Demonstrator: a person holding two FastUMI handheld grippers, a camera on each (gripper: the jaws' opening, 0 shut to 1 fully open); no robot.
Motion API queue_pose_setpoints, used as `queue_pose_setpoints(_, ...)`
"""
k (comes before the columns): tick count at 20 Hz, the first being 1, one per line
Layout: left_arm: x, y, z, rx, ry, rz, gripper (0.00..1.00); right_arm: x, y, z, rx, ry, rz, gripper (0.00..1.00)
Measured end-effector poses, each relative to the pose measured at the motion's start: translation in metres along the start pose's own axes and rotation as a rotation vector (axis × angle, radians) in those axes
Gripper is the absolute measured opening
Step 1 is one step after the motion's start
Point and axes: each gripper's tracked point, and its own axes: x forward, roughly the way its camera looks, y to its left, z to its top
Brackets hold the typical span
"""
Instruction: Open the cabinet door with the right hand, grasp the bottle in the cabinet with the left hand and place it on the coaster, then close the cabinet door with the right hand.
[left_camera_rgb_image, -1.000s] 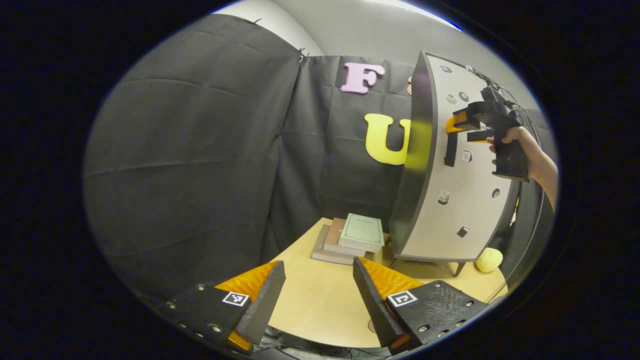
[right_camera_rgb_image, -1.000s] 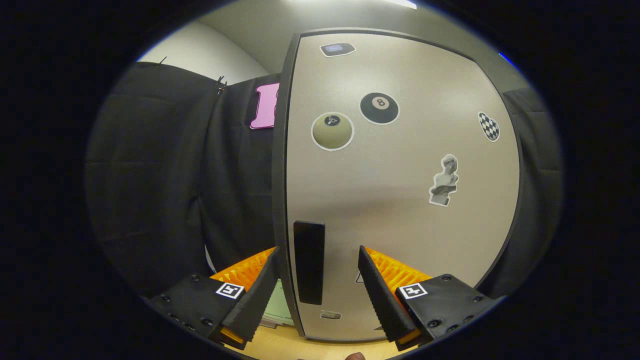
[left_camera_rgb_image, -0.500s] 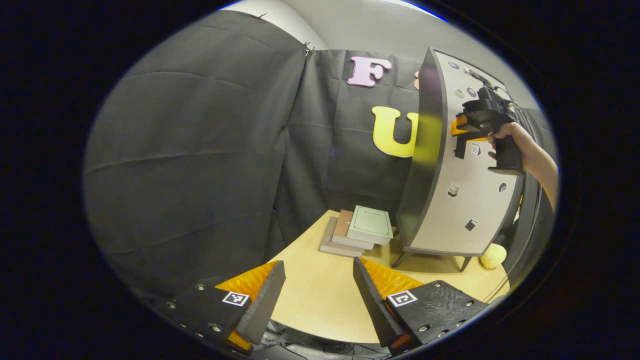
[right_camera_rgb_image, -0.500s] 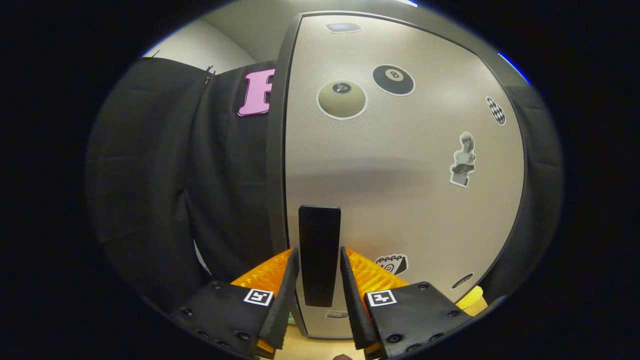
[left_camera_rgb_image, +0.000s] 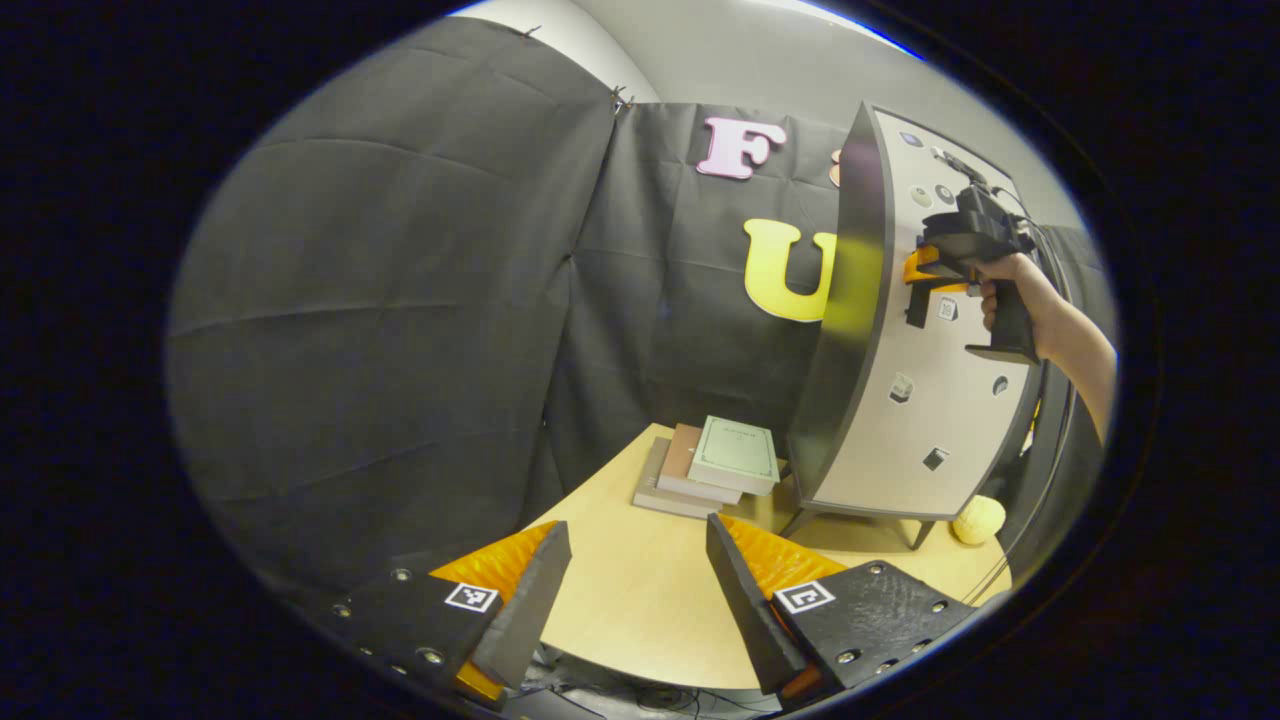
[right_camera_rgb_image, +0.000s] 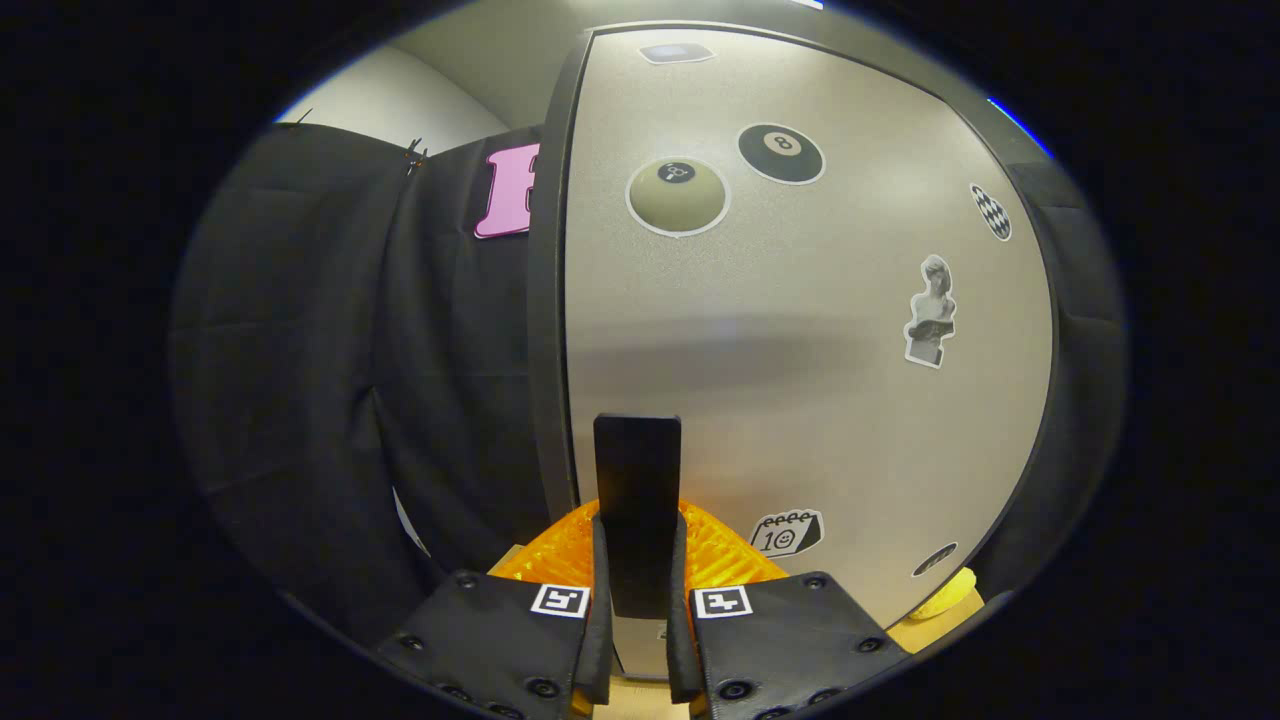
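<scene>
The cabinet stands on the wooden table, its pale, sticker-covered door closed. A flat black handle runs upright near the door's left edge. My right gripper is shut on that handle, both fingers pressed against its sides. In the left gripper view the right gripper, held by a hand, sits against the door front. My left gripper hovers open over the near table, with nothing between its fingers. The cabinet's inside is hidden.
A stack of books lies on the table left of the cabinet. A small yellow ball rests by the cabinet's right leg. Black cloth walls close in behind and to the left.
My right gripper went from open around the handle to shut on it. The left gripper has only drifted slightly and stays open.
</scene>
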Motion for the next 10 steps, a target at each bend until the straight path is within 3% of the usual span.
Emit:
queue_pose_setpoints(2, -0.004, -0.004, 0.001, 0.002, -0.003, -0.001, 0.83, 0.0, 0.001, 0.001, -0.058, 0.006, 0.013, 0.12)
queue_pose_setpoints(3, -0.006, -0.007, 0.0, 0.001, -0.002, -0.003, 0.85, -0.002, 0.001, -0.001, -0.081, 0.012, 0.019, 0.14)
queue_pose_setpoints(4, -0.01, -0.009, -0.001, 0.001, 0.001, -0.004, 0.84, -0.003, 0.002, -0.001, -0.074, 0.017, 0.031, 0.07)
queue_pose_setpoints(10, -0.033, -0.025, -0.001, 0.013, -0.005, 0.025, 0.84, -0.013, 0.002, -0.002, -0.05, 0.017, 0.105, 0.1)
